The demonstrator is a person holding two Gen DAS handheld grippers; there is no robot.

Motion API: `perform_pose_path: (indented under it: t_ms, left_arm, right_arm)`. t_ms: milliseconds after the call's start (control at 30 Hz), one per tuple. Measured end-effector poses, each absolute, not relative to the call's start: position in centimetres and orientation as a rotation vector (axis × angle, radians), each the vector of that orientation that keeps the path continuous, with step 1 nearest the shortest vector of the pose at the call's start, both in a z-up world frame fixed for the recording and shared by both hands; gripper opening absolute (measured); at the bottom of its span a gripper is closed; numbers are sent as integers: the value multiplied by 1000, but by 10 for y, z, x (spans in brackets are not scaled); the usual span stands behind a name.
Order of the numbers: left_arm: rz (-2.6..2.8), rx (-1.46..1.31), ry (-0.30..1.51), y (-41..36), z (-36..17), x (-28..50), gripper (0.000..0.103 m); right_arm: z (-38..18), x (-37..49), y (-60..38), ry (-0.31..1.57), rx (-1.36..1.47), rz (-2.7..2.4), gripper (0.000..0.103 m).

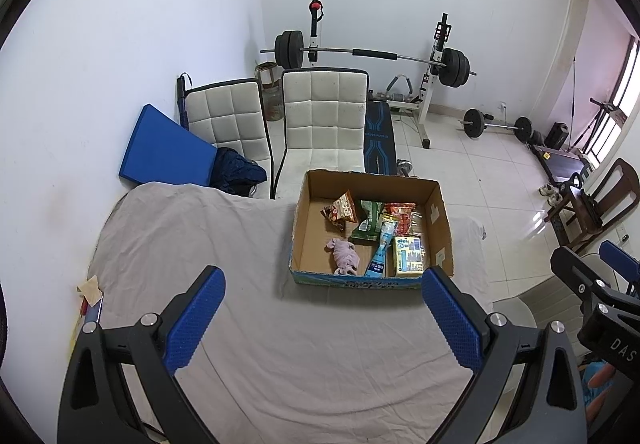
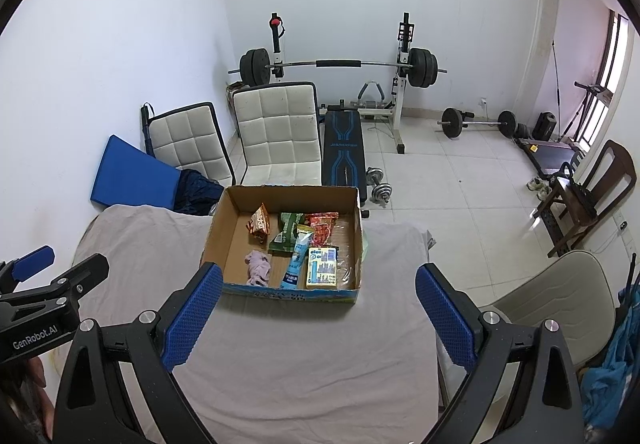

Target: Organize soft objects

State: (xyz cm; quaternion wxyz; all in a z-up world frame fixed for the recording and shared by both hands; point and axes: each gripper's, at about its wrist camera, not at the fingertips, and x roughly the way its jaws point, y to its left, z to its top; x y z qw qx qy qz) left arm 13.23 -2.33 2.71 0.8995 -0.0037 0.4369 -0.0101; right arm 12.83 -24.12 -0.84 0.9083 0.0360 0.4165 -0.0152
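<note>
The right tool hangs above the cloth-covered surface with its blue pads spread wide and nothing between them. Just past it sits a cardboard box holding a pink cloth, snack packets, a blue tube and a yellow pack. The left tool enters at the left edge, also spread apart.
</note>
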Motion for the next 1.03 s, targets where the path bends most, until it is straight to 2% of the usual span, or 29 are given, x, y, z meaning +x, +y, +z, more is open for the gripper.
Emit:
perform_pose_path:
  t_ms: [1033]
  left_arm:
    - [-18,-12,904,-23,26,134,101]
  right_arm:
    - [-6,132,-246,858,70,-33,99]
